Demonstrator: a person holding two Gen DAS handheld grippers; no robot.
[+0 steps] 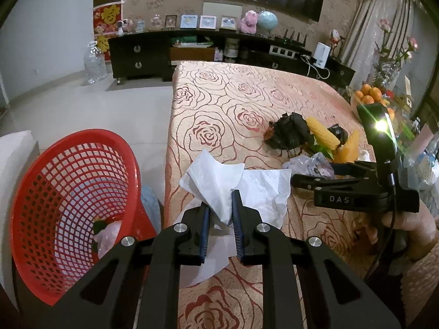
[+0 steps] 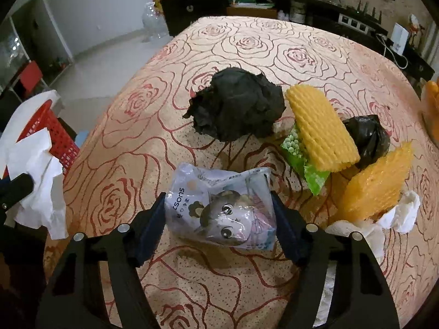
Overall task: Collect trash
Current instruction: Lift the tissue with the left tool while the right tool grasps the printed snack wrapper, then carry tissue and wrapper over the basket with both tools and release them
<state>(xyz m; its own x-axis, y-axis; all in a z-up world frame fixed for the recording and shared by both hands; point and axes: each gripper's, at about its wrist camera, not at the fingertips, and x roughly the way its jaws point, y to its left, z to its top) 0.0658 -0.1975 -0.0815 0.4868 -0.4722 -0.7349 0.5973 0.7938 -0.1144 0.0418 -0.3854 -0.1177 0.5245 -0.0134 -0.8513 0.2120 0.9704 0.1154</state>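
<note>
My left gripper (image 1: pixel 221 205) is shut on a crumpled white tissue (image 1: pixel 219 175), held over the left edge of the rose-patterned table (image 1: pixel 233 96). A red mesh basket (image 1: pixel 74 192) stands just to its left, below table height, with some wrappers inside. My right gripper (image 2: pixel 218 208) straddles a clear plastic packet (image 2: pixel 219 211) with a cartoon print; both pads touch its sides and it rests on the cloth. Beyond it lie a black paper wad (image 2: pixel 236 107), two yellow foam nets (image 2: pixel 321 128), a green wrapper (image 2: pixel 299 153), a black bag (image 2: pixel 367 137) and white tissue (image 2: pixel 384 219).
A bowl of oranges (image 1: pixel 370 96) and a flower vase stand at the table's right edge. A dark low cabinet (image 1: pixel 137 54) runs along the far wall, with a big water jug (image 1: pixel 94 63) on the floor beside it. A hand (image 1: pixel 406 224) holds the right gripper.
</note>
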